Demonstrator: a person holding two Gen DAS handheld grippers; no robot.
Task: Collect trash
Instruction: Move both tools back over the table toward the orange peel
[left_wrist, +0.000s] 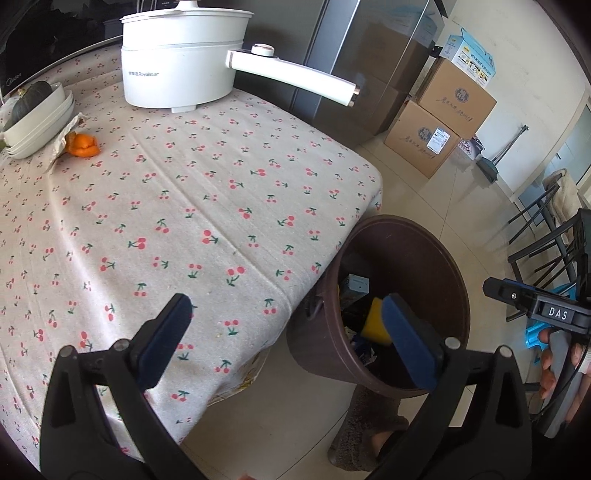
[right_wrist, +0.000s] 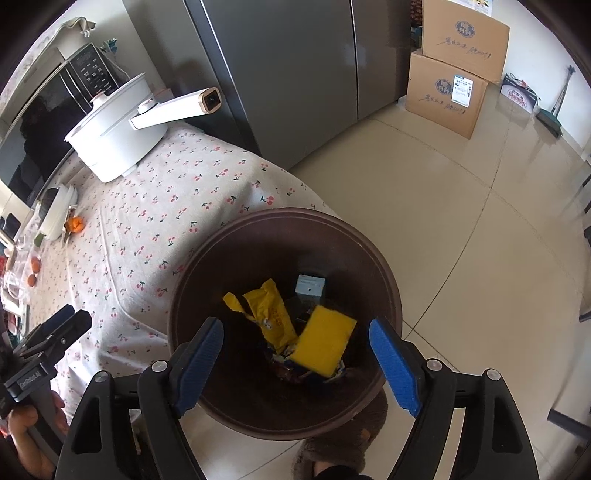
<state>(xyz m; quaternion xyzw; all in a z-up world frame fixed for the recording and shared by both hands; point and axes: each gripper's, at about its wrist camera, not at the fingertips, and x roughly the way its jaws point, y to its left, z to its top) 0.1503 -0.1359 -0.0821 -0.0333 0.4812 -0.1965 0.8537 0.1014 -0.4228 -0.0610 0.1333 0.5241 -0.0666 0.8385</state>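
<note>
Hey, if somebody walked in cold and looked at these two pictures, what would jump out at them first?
Probably the brown trash bin on the floor at the table's corner, with a bright yellow sponge and a yellow wrapper inside, seen between the open right gripper. Next, the cherry-print tablecloth, with a big white electric pot at its far side. A scrap of orange peel lies beside the stacked white bowls.

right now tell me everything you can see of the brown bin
The brown bin is a round, dark brown tub, plastic by its look, standing upright and open on the tiled floor against the table's corner. Inside lie a yellow sponge, a yellow wrapper, a small pale box and darker scraps.
</note>
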